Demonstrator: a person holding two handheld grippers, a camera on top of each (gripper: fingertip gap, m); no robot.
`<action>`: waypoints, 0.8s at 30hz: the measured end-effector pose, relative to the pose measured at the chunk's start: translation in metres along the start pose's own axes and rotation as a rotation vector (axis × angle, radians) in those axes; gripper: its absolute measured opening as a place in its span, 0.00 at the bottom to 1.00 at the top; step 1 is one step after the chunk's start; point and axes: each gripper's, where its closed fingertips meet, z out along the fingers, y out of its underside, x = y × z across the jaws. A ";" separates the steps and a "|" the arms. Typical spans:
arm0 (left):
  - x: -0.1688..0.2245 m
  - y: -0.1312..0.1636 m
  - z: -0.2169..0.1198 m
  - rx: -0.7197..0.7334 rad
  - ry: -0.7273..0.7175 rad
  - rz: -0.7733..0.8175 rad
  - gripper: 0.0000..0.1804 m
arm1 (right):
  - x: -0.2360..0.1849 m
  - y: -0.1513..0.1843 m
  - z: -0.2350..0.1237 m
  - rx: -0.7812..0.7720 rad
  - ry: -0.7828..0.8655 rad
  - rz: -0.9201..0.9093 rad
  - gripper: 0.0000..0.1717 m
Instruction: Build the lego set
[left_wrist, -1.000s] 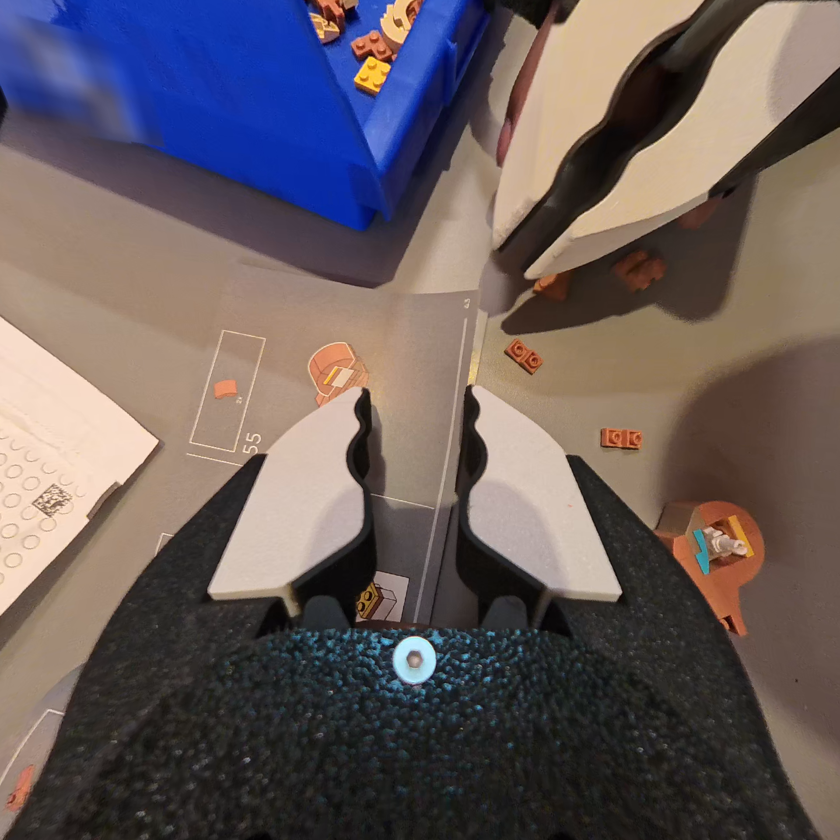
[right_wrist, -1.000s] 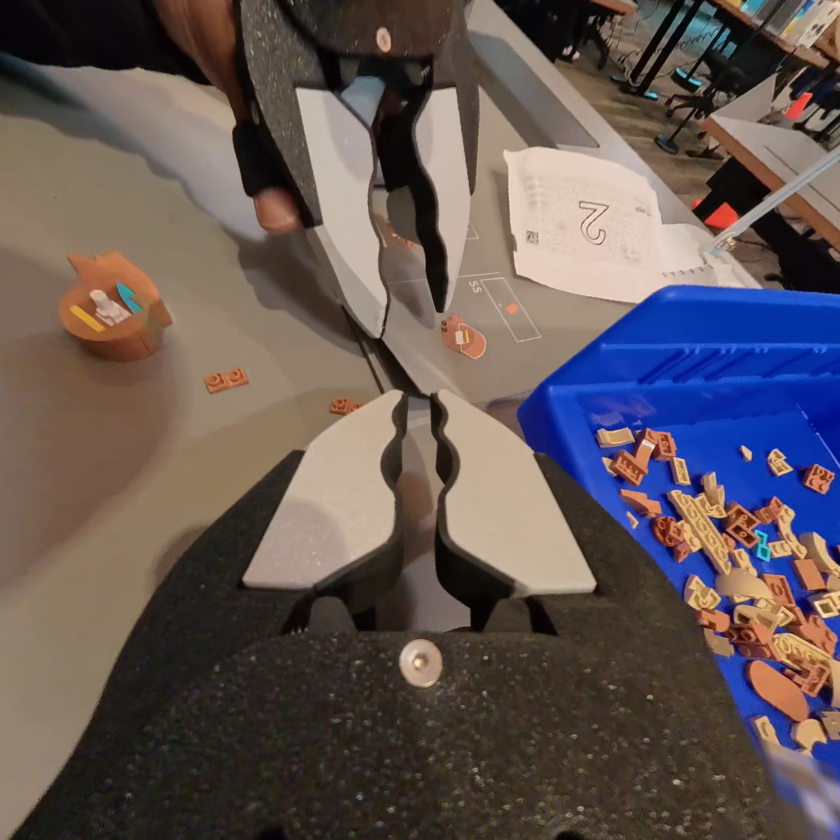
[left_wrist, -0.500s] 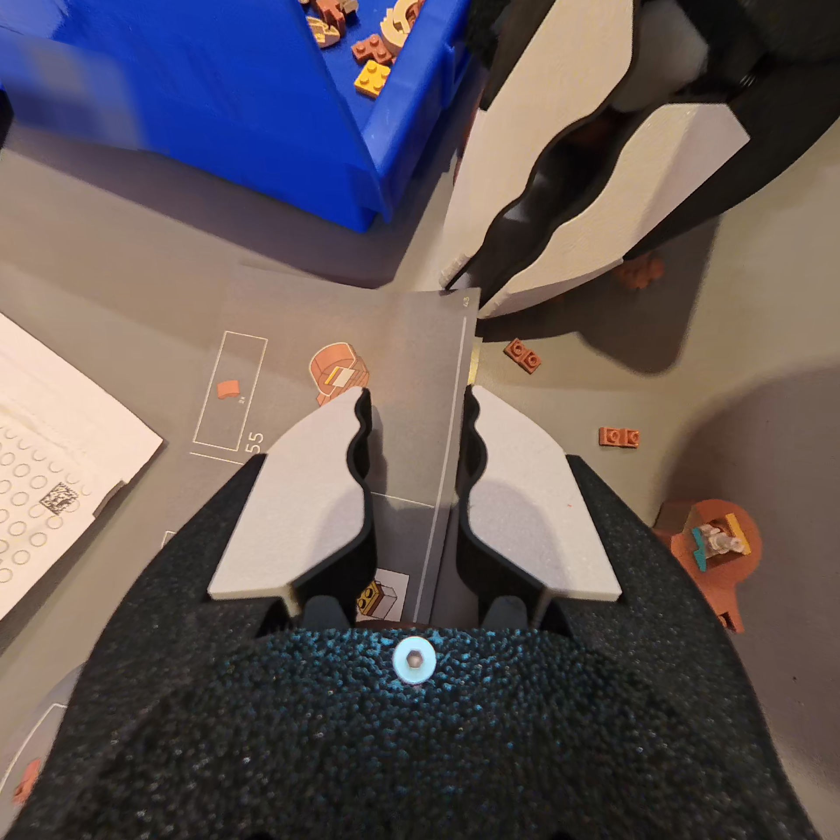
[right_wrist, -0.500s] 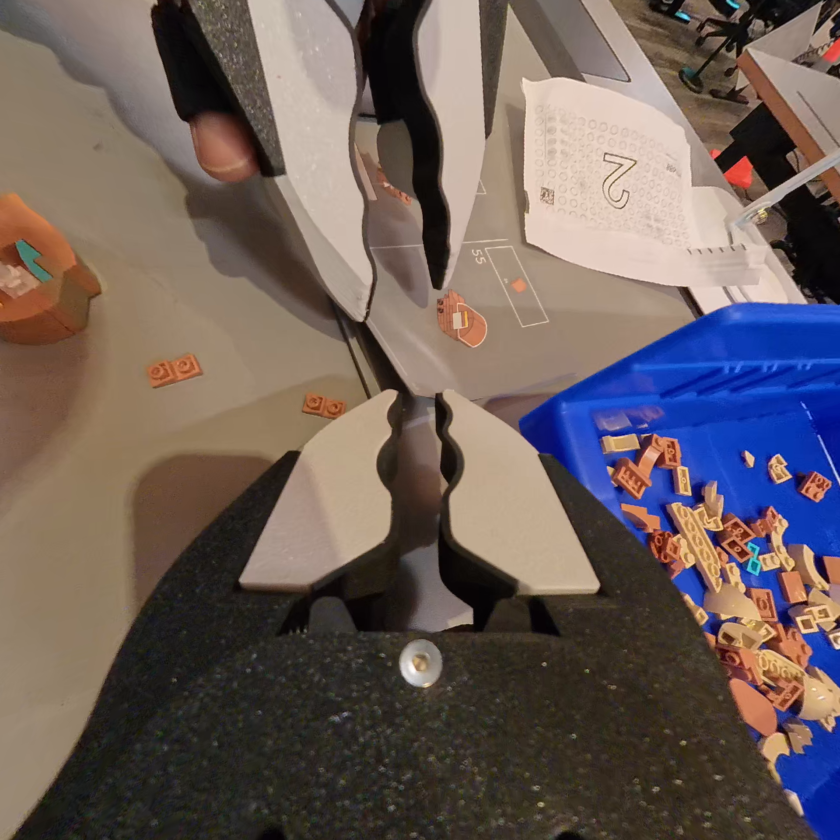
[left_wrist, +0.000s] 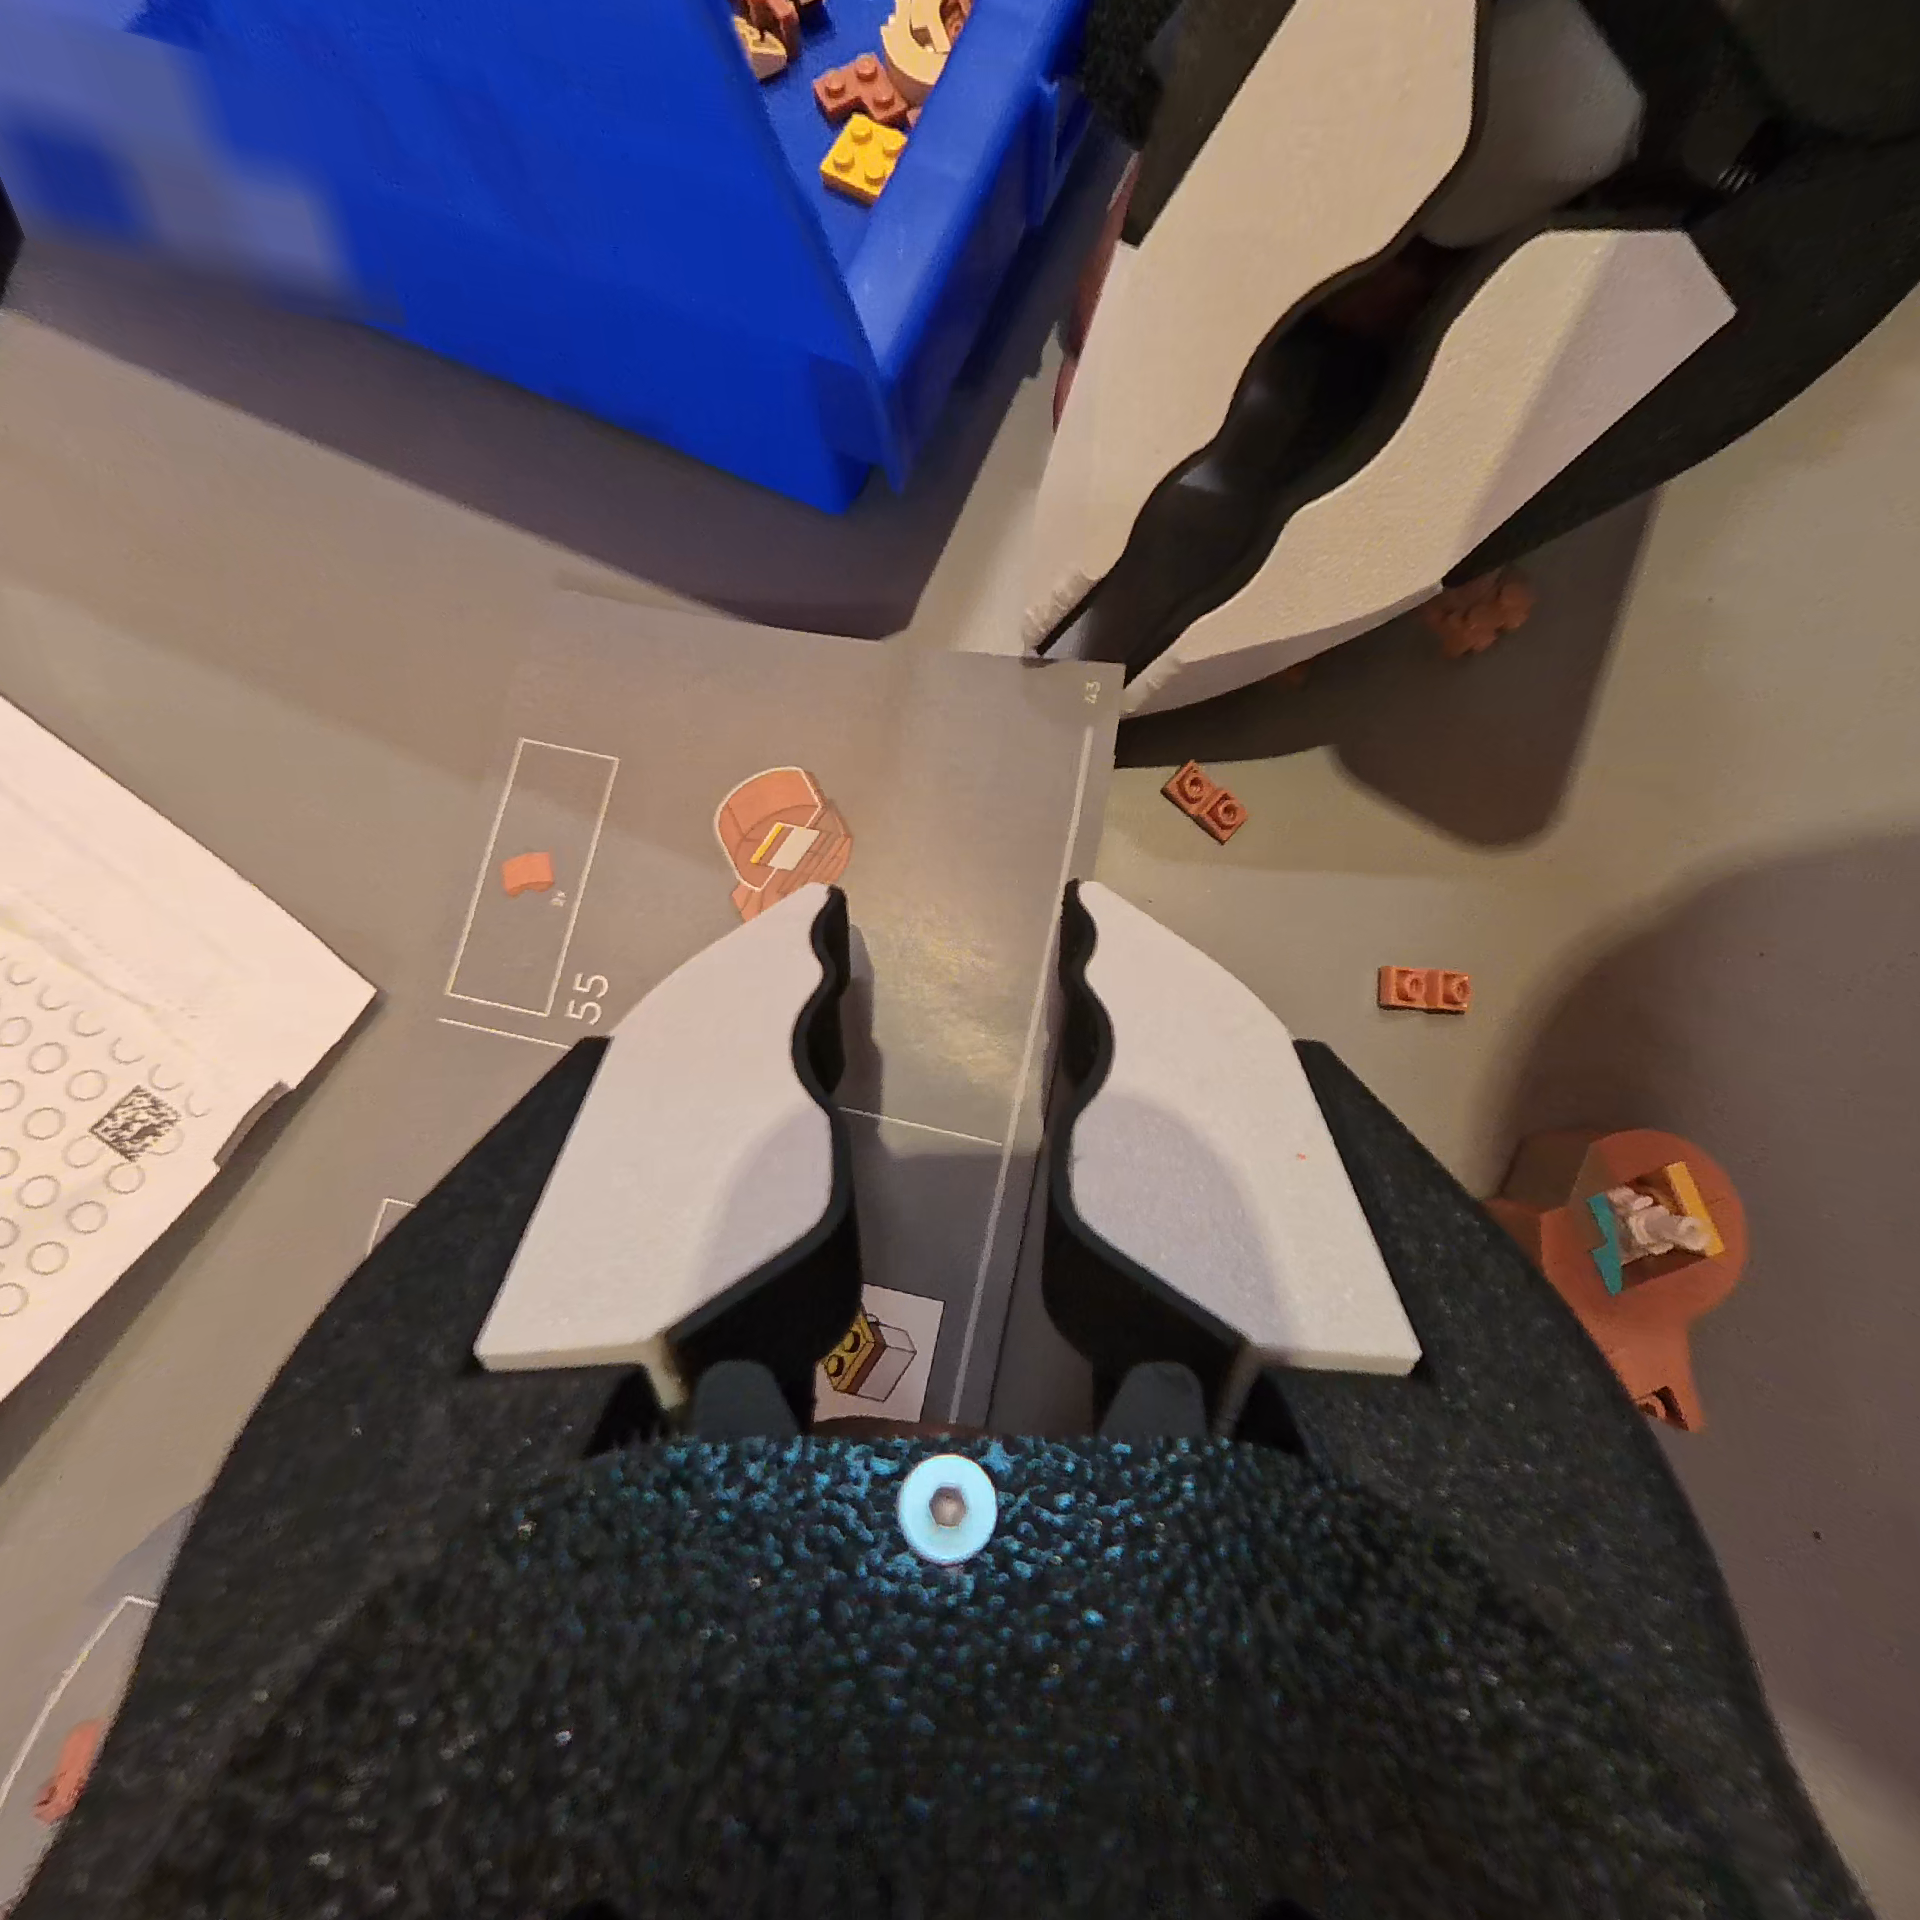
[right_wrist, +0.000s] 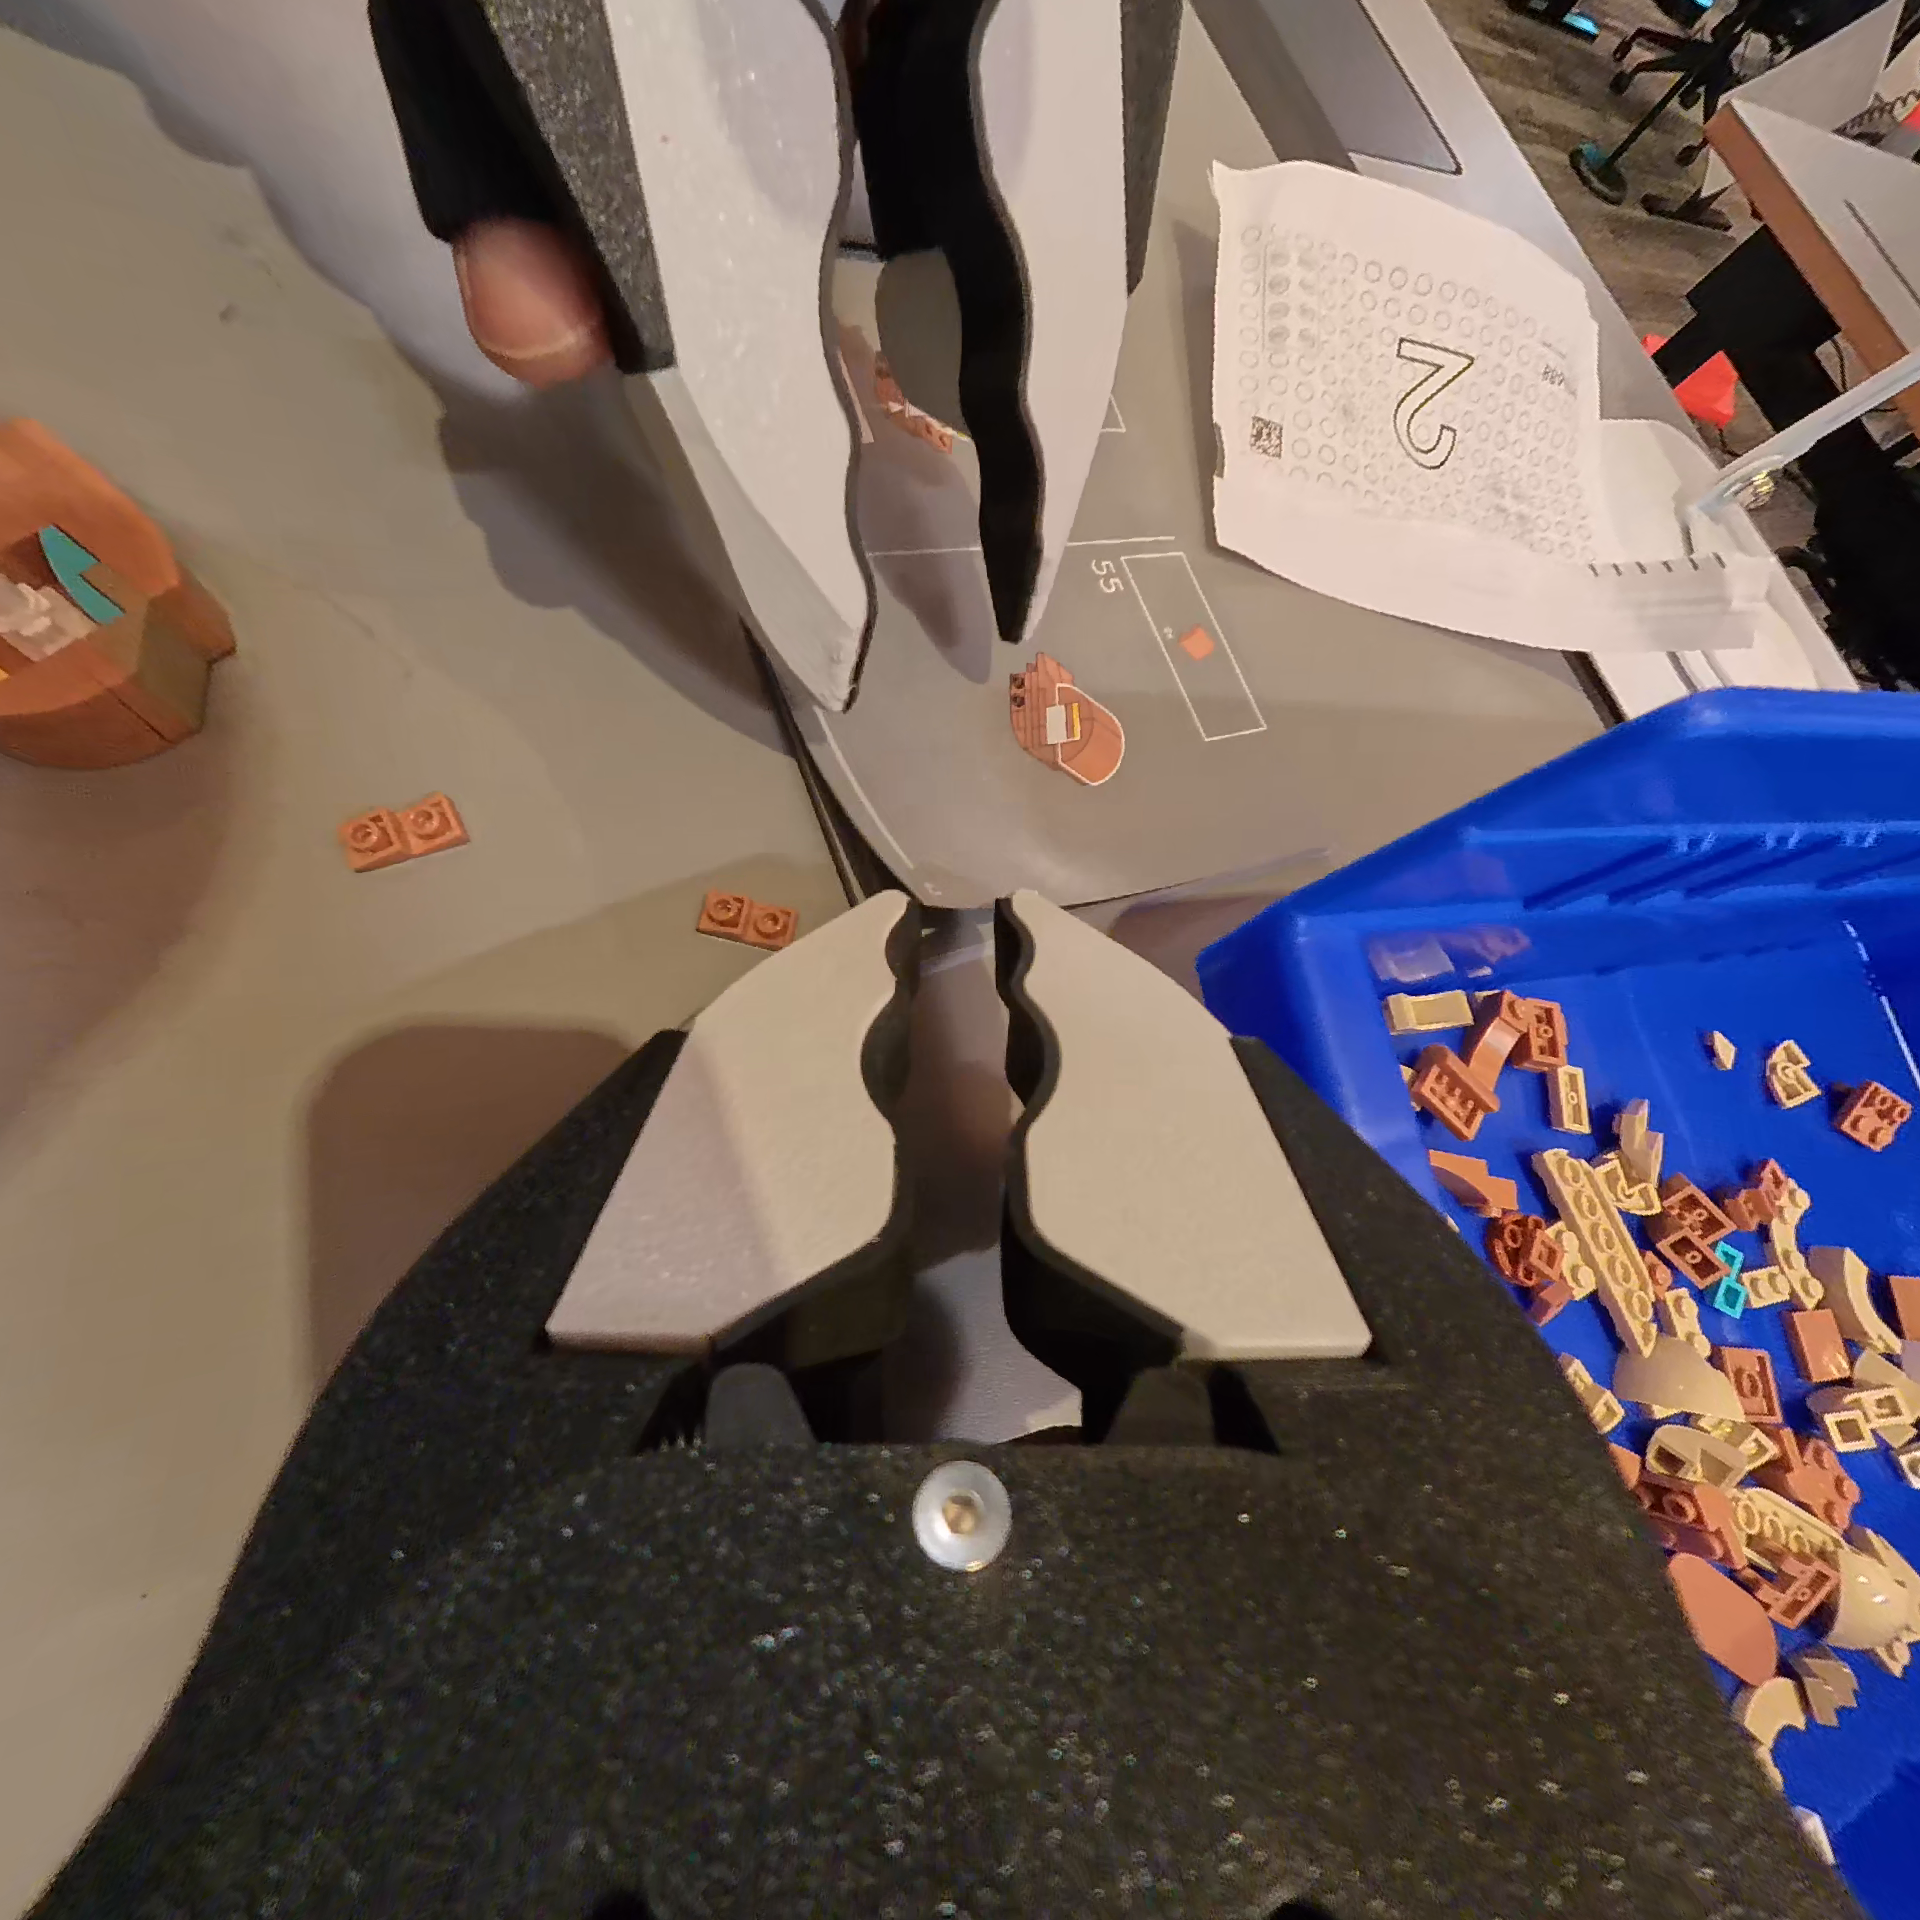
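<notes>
My left gripper (left_wrist: 951, 904) is open and empty, hovering over the grey instruction booklet (left_wrist: 935, 790) near its right edge. It also shows in the right wrist view (right_wrist: 925, 665), tips down on the page. My right gripper (right_wrist: 956, 914) is open by a narrow gap, and its fingertips straddle the near corner of the booklet (right_wrist: 987, 810) without pressing on it. In the left wrist view the right gripper (left_wrist: 1091, 660) sits at the booklet's far right corner. Two small brown two-stud plates (left_wrist: 1205, 800) (left_wrist: 1423, 987) lie on the table beside the booklet.
A blue bin (right_wrist: 1558, 883) with several brown and tan bricks stands right of my right gripper. A round brown build (left_wrist: 1631, 1236) sits on the table at the right. A white paper bag (left_wrist: 125, 1039) lies left of the booklet. A thumb (right_wrist: 520, 301) holds the left gripper. Some 5 cm of space lies between my two pairs of fingers.
My right gripper has moved down and in to the booklet's corner, and its jaws have opened slightly. My left gripper has stayed still and open.
</notes>
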 end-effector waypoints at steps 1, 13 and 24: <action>0.000 0.000 0.000 0.000 0.000 -0.001 0.21 | 0.000 0.000 0.000 -0.001 0.000 -0.001 0.08; 0.008 -0.007 0.009 0.019 0.001 0.027 0.21 | 0.001 -0.001 0.000 0.004 -0.002 0.018 0.08; 0.006 -0.004 0.011 0.010 -0.007 0.016 0.21 | 0.001 -0.001 -0.001 0.007 -0.003 0.014 0.08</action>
